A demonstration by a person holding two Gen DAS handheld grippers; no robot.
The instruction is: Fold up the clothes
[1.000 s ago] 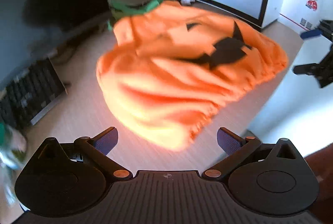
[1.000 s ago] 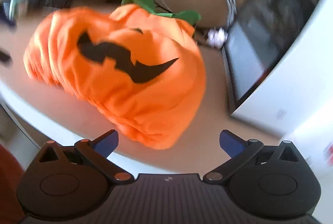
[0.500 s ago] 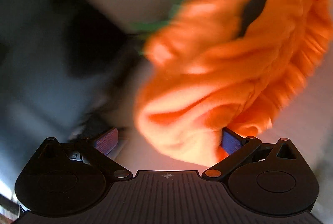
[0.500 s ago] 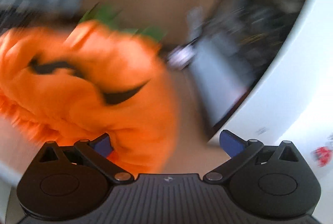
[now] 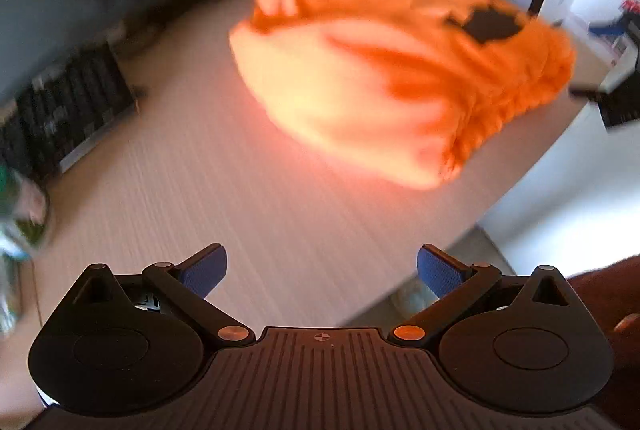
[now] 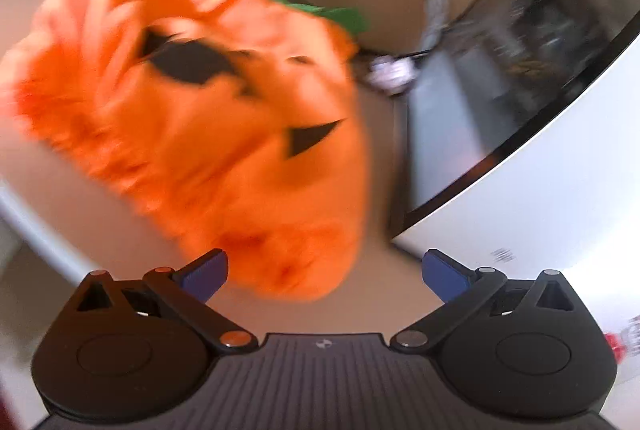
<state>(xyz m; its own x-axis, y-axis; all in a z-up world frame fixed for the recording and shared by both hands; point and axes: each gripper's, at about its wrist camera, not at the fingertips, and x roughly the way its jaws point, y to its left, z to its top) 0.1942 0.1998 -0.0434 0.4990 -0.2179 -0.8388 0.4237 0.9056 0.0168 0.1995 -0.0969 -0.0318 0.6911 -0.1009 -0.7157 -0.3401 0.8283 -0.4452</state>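
Note:
An orange pumpkin costume (image 5: 384, 70) with black face patches and a green collar lies bunched on the light wooden table (image 5: 224, 198). My left gripper (image 5: 322, 272) is open over bare table, well short of the garment. In the right wrist view the same orange costume (image 6: 208, 118) fills the left and middle. My right gripper (image 6: 324, 276) is open, and the garment's lower hem reaches down between its blue pads (image 6: 206, 274) without being clamped. Both views are motion-blurred.
A black keyboard (image 5: 60, 106) lies at the table's left. A dark screen in a white frame (image 6: 520, 78) stands at the right, with a white crumpled object (image 6: 390, 72) beside it. The table edge (image 5: 520, 174) runs along the right of the left wrist view.
The left gripper has pulled back from the costume, which half a second ago reached its pads. The right gripper has come closer, so the hem now lies between its fingers.

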